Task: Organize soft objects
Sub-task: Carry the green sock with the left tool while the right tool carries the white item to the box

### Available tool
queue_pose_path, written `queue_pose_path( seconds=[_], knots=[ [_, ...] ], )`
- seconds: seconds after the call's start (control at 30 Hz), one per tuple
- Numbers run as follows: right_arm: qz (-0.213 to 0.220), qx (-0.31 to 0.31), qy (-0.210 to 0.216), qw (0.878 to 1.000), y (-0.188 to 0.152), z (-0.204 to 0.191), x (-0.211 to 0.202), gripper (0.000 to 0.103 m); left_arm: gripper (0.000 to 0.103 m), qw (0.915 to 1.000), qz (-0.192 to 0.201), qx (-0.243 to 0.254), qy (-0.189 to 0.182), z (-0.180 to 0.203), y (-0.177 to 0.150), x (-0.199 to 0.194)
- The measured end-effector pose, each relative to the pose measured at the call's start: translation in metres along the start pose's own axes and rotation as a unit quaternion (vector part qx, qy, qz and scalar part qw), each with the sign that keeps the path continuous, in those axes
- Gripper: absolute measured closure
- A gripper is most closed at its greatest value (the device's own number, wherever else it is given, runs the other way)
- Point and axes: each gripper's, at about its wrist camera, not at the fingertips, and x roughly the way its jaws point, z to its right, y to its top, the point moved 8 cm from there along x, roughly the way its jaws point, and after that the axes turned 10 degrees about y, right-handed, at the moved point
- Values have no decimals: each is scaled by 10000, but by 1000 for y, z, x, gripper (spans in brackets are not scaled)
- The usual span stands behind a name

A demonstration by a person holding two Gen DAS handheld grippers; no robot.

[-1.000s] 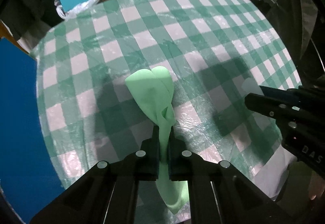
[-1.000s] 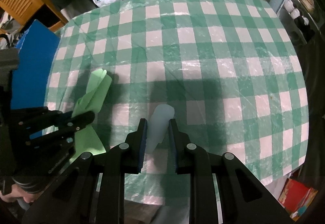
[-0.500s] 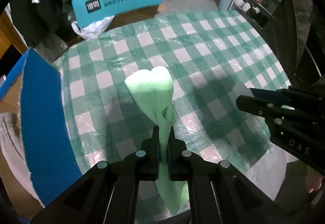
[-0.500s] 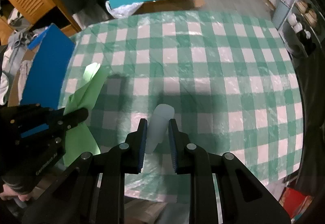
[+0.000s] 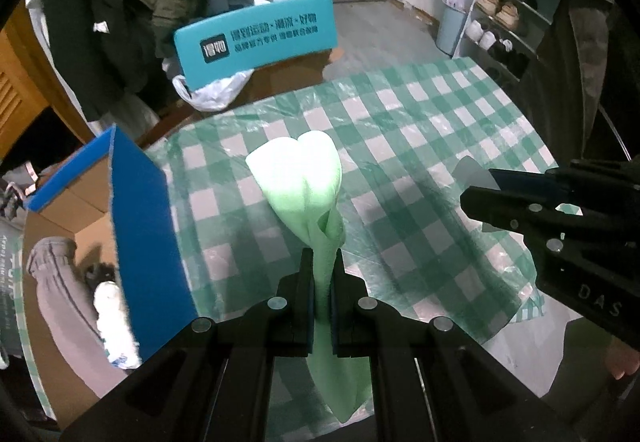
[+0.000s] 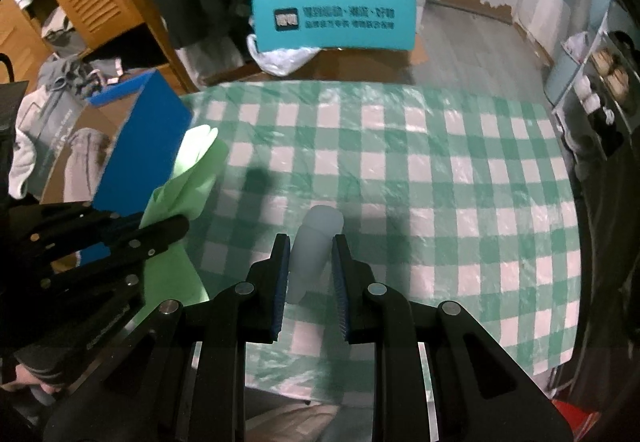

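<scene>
My left gripper is shut on a light green soft cloth, holding it up in the air above the near left part of the green-checked table. The cloth also shows in the right wrist view, pinched by the left gripper. My right gripper is shut on a pale blue-white soft piece, held above the table's near edge. The right gripper shows at the right of the left wrist view.
A blue-sided cardboard box with grey clothes in it stands left of the table; it also shows in the right wrist view. A teal chair back is behind the table. A shoe rack stands at the far right.
Both grippers have risen and pulled back from the table with their pieces. The box at the left and the room behind have come into view.
</scene>
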Motion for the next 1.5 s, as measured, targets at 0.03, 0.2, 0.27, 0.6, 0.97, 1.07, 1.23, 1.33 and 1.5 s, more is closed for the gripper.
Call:
queue_pose_path(
  seconds=[0.03,0.2,0.27,0.6,0.97,1.07,1.23,1.33,1.5],
  knots=[
    [20,-29,18,10000,1,-3,-2,83,97,10000,29,-10,11,-3,0,-2],
    [114,-188,85,9997,8,-20,-8,83,97,9999,117,-87,26,-16,-1,-13],
    [142,-241,117,9995,9,-27,-11,83,97,9998,155,-111,37,-21,-1,-17],
    [230,-498,238,9982,15,-56,-20,83,97,9990,383,-235,68,-47,1,-41],
    [225,-740,396,9962,26,-89,-17,83,97,9973,600,-416,103,-84,1,-63],
    [196,-810,441,9955,29,-100,-12,83,97,9971,600,-462,105,-93,-2,-64],
    [146,-912,494,9945,35,-119,-4,83,97,9963,618,-582,160,-113,-6,-64],
    [132,-995,547,9934,40,-134,1,83,97,9957,617,-677,150,-124,-9,-64],
    [58,-1098,610,9921,43,-153,11,83,97,9946,634,-782,248,-144,-15,-65]
  ],
)
